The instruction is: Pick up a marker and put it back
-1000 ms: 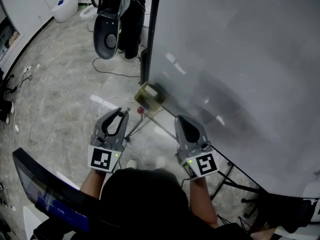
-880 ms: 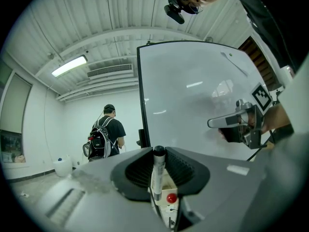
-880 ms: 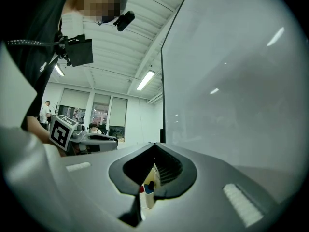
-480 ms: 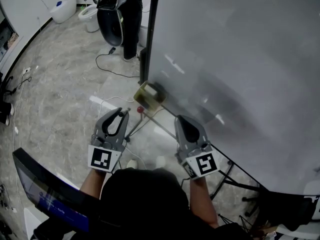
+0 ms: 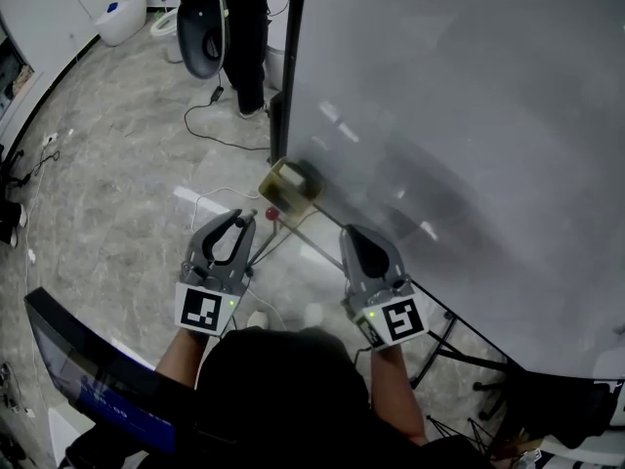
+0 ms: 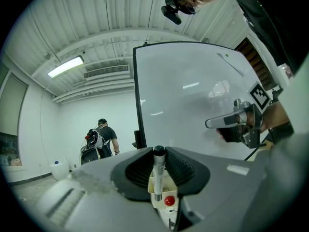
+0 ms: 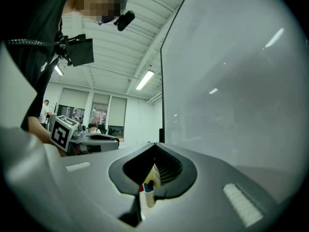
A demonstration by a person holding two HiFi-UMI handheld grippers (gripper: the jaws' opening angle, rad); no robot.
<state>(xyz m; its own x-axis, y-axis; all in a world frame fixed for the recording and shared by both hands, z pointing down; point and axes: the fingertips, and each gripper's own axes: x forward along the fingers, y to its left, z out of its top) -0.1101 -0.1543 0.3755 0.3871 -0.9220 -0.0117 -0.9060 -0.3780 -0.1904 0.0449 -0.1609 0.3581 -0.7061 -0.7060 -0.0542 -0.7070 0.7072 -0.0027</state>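
Open hall, stone floor [image 5: 107, 164]; whiteboard [image 5: 469, 115] fills the right. Person with backpack [image 6: 100, 140] far left, cable [image 5: 225, 143] on floor. Yellowish box [image 5: 290, 189] at board's left end. Left gripper [image 5: 240, 222] jaws clamp marker [image 6: 158, 175] upright, near box; right gripper [image 5: 354, 234] jaws closed, empty. Risk: marker clips box rim, slips.
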